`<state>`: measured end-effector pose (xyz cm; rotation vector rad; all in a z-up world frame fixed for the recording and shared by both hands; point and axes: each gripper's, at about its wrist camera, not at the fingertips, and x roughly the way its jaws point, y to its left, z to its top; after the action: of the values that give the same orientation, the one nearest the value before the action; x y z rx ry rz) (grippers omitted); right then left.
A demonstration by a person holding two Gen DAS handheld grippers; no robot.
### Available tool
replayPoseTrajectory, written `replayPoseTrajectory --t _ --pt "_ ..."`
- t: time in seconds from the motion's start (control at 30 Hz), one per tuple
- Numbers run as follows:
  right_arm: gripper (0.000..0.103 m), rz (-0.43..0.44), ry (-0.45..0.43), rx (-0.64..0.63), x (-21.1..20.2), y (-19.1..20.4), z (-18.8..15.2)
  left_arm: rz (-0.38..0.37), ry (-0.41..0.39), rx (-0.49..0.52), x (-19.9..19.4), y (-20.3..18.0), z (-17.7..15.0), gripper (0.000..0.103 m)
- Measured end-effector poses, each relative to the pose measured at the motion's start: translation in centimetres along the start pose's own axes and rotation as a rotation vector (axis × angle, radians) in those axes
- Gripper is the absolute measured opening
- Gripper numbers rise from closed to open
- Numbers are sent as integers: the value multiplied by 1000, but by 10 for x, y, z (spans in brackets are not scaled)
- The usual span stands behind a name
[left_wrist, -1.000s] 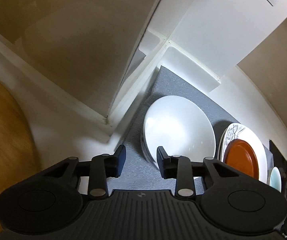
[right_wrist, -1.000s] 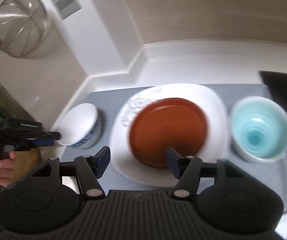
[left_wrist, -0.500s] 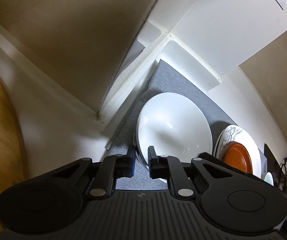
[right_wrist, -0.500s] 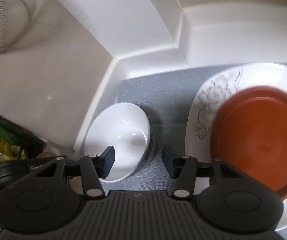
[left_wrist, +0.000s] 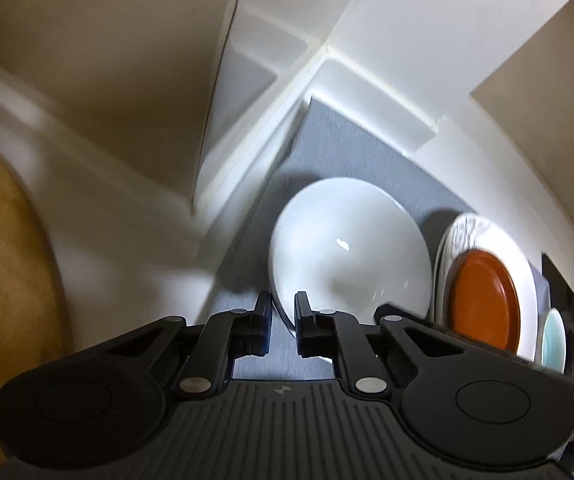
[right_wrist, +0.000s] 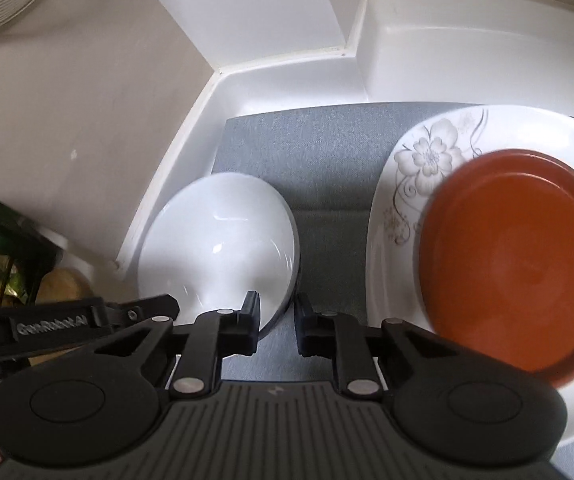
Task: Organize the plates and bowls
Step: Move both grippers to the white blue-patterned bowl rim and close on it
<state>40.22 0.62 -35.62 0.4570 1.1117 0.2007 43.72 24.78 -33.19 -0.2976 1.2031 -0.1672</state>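
Both grippers of mine are on the same white bowl [left_wrist: 351,256]. My left gripper [left_wrist: 281,314] has just been closing, and its 2 jaws now pinch the bowl's near rim, 1 jaw outside the wall and 1 inside. My right gripper [right_wrist: 277,314] has also just been closing; in its view the rim of the white bowl [right_wrist: 223,256] sits between the jaws on the bowl's right side, and the pads look to be pressing on it.

That bowl sits at the left end of a grey mat [right_wrist: 327,160], in the corner of a white counter [right_wrist: 427,60]. Just beside it, to the right, a white plate with a grey flower print [right_wrist: 427,160] lies on the mat, with an orange-brown plate [right_wrist: 515,264] stacked on top of it. From my left wrist view a pale blue bowl [left_wrist: 553,340] shows further right, past the plates, only partly visible. On the far left a wooden board [left_wrist: 3,272] is blurred.
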Motion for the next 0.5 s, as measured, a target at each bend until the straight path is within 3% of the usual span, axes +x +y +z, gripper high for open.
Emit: replayPoseTrajectory --t 0.2,0.5 --pt "19 6 43 -49 -10 3 -14 -13 39 17 -8 6 -18 14" --pt "21 27 -2 -8 -15 -5 -10 -45 -23 -58 -9 20 -13 14"
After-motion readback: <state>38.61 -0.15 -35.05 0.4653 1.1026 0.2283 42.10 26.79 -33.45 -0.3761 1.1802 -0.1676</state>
